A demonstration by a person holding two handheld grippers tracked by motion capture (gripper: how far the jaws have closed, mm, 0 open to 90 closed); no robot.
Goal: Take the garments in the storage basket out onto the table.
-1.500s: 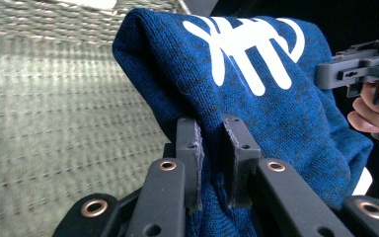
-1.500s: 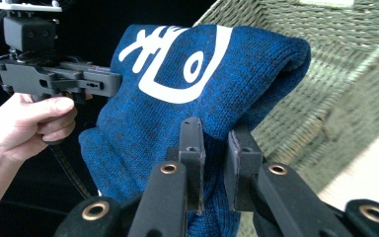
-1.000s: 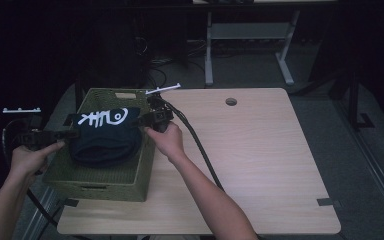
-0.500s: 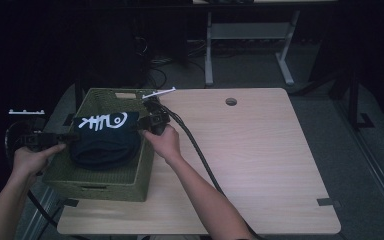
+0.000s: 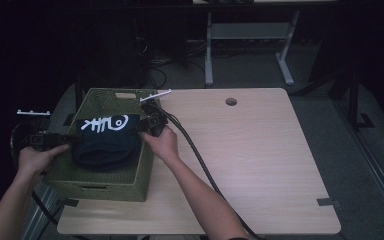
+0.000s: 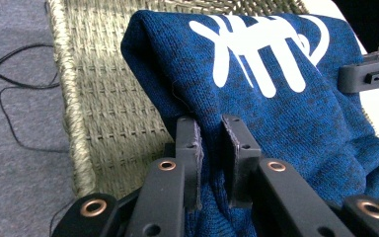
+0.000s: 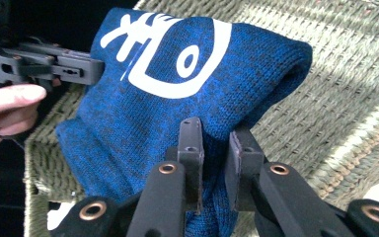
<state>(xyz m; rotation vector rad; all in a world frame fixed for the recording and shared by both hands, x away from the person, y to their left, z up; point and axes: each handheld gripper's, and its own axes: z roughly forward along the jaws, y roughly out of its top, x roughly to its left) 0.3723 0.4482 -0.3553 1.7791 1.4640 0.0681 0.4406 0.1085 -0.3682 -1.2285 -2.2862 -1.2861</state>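
— Over the green woven basket [image 5: 130, 176], what's the left gripper [image 6: 210, 148] got?
— Jaws pinched on the blue sweater's [image 5: 107, 142] left edge.
— And across the basket?
— Right gripper [image 7: 213, 148] clamps the other edge; sweater hangs just above the basket's inside.

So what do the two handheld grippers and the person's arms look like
Both are black two-jaw tools: the left gripper and right gripper have flat rectangular jaws with copper-ringed screw holes. A white bar tops the right one, and a thick black cable trails from it. The forearms are bare, no sleeves.
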